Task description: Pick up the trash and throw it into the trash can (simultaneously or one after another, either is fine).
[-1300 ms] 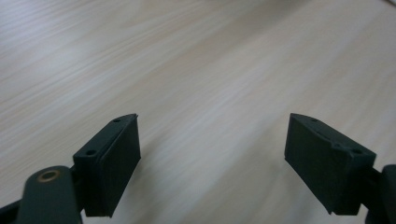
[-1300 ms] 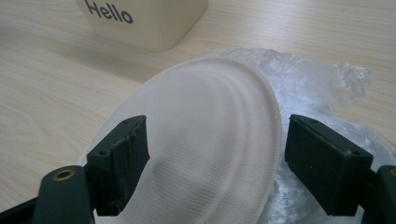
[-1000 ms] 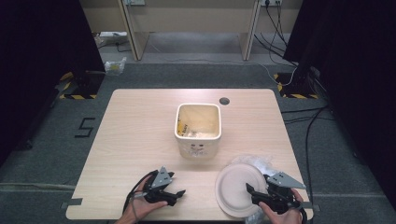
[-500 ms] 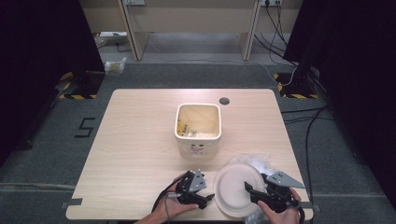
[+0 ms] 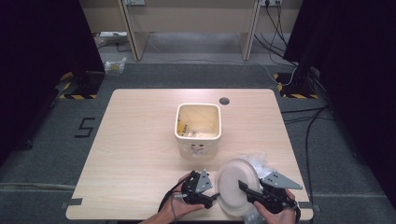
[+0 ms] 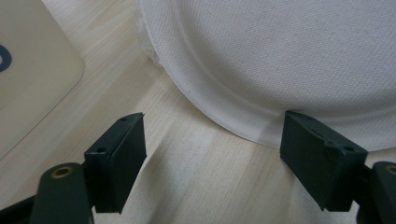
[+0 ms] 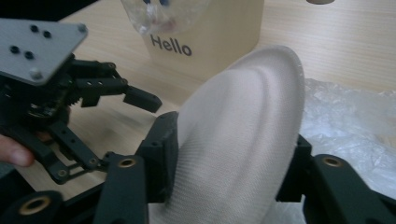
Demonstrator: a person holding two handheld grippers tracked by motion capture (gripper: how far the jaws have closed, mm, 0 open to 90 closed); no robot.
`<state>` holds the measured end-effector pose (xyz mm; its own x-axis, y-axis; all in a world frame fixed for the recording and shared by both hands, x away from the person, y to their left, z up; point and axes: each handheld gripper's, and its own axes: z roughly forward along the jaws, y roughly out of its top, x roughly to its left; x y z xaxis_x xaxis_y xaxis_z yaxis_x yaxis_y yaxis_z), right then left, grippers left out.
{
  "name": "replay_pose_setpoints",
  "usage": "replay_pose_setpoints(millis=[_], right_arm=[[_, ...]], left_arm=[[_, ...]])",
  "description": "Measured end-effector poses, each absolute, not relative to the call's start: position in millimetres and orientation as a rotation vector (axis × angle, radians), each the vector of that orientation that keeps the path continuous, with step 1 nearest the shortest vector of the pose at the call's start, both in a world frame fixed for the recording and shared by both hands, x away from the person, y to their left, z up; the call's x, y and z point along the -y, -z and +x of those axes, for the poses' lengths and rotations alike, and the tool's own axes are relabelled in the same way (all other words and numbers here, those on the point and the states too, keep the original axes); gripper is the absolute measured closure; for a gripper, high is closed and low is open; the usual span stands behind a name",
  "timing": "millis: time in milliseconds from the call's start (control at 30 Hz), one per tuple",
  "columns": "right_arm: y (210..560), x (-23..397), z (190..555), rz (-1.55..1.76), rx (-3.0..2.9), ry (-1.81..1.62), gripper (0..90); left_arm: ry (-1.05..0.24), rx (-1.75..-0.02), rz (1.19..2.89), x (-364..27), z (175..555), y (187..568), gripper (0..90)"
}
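- High view: the paper plate (image 5: 237, 185) is near the front right corner of the surface (image 5: 130, 149), tilted up on its edge, with crumpled clear plastic wrap (image 5: 257, 161) just behind it. The right claw (image 5: 246, 190) reaches onto the plate from the front. The left claw (image 5: 211, 198) is just beside the plate's left rim. A cream bin (image 5: 198, 128) stands near the middle of the surface, apart from the plate.
- Left gripper view: the left claw (image 6: 212, 154) is released, its jaws wide apart. The plate's rim (image 6: 243, 133) lies in front of them, and one jaw looks very near the rim; I cannot tell if it touches. The far side of the plate is cut off by the frame.
- Right gripper view: the right claw (image 7: 229, 172) has just been closing, and the plate (image 7: 243, 140) is between its jaws, bent into a curve. The claw is clenched on the plate. The bin (image 7: 210, 32) with the word "Hello" is behind, and the left claw (image 7: 140, 98) is at the left.
- Handling, as I judge it: the plate is very light, thin and soft, so it folds easily under pressure. It is better to take it at the rim, gently. It is not fragile, but it may crease.
- Whether more plates are under this one is hidden.
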<state>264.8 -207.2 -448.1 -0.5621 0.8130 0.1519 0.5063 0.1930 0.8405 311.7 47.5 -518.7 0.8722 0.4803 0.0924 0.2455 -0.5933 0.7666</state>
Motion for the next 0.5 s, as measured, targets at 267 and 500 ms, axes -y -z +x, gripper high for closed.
replay_pose_setpoints(millis=[267,500], right_arm=[[446.4,219.1,265.7,1.277,-2.111,-1.568,76.3],[446.6,221.1,267.8,1.287,-2.108,-1.732,81.7]], left_arm=[[-0.329,-0.546,2.219,-61.9,314.8,518.6,22.5],[-0.332,-0.593,2.208,-91.7,316.6,514.1,22.1]])
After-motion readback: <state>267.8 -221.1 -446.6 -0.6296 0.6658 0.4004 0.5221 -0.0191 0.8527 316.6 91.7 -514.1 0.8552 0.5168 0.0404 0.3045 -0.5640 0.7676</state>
